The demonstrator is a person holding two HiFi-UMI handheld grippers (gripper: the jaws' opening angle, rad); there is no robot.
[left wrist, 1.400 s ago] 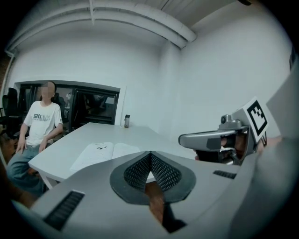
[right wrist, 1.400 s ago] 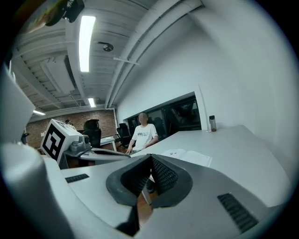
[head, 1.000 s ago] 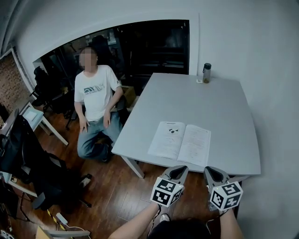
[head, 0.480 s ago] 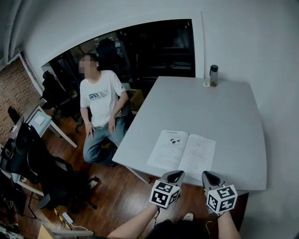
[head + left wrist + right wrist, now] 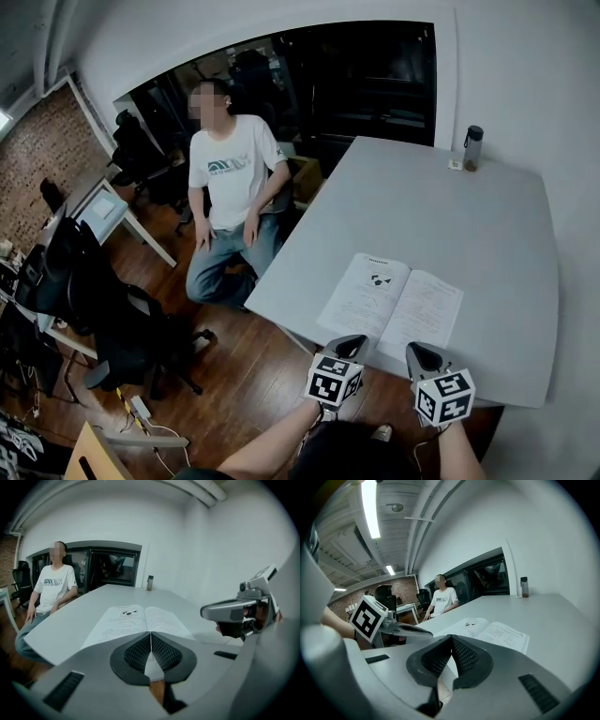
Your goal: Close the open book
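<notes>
An open book (image 5: pixel 392 300) with white printed pages lies flat near the front edge of the grey table (image 5: pixel 487 216). It also shows ahead of the jaws in the left gripper view, book (image 5: pixel 140 620), and in the right gripper view, book (image 5: pixel 492 631). My left gripper (image 5: pixel 353 343) hovers just short of the book's near left corner, jaws shut and empty. My right gripper (image 5: pixel 419 352) hangs beside it at the table's front edge, also shut with nothing held. Both point toward the book.
A dark bottle (image 5: pixel 472 147) stands at the table's far edge by the wall. A person in a white T-shirt (image 5: pixel 230 178) sits left of the table. Black office chairs (image 5: pixel 112 309) and a small desk stand on the wooden floor at left.
Both grippers have sunk and moved forward toward the table's front edge. The view has shifted, so the book and table sit further right in the head view.
</notes>
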